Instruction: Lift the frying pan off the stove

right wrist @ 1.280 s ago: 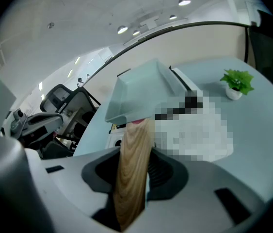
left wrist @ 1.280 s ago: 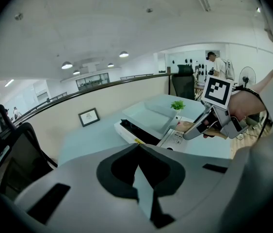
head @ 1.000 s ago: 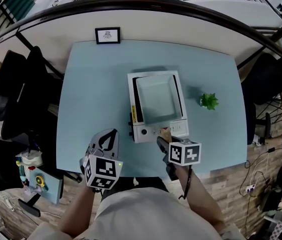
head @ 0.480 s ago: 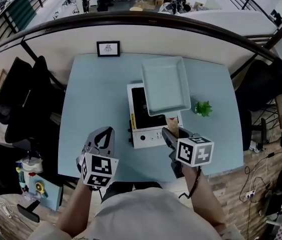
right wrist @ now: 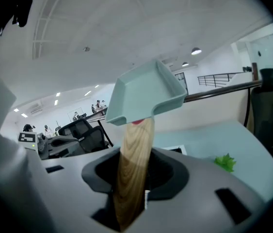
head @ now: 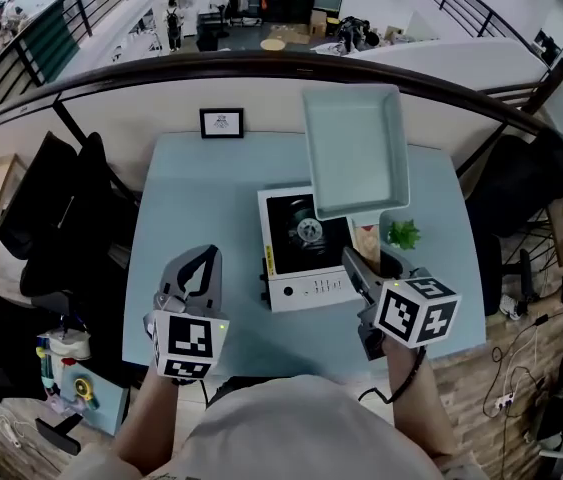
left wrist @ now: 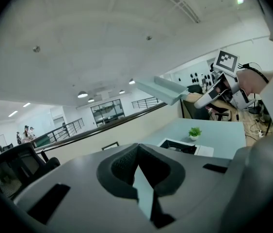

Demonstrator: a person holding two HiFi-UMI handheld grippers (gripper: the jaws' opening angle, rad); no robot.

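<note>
Now then, starting at left: idling over the desk (head: 191, 188) with the left hand-held gripper (head: 201, 263), clenched on nothing. On to the stove (head: 301, 290) in the middle: bare on top, burner showing. Up and clear of it with the pan (head: 353, 148), tilted high over the stove's far right corner, touching nothing below. Clamped on the wooden handle (right wrist: 134, 169) with the right hand-held gripper (head: 369, 265). Looks like lift done; left only to hold steady or set down elsewhere.
</note>
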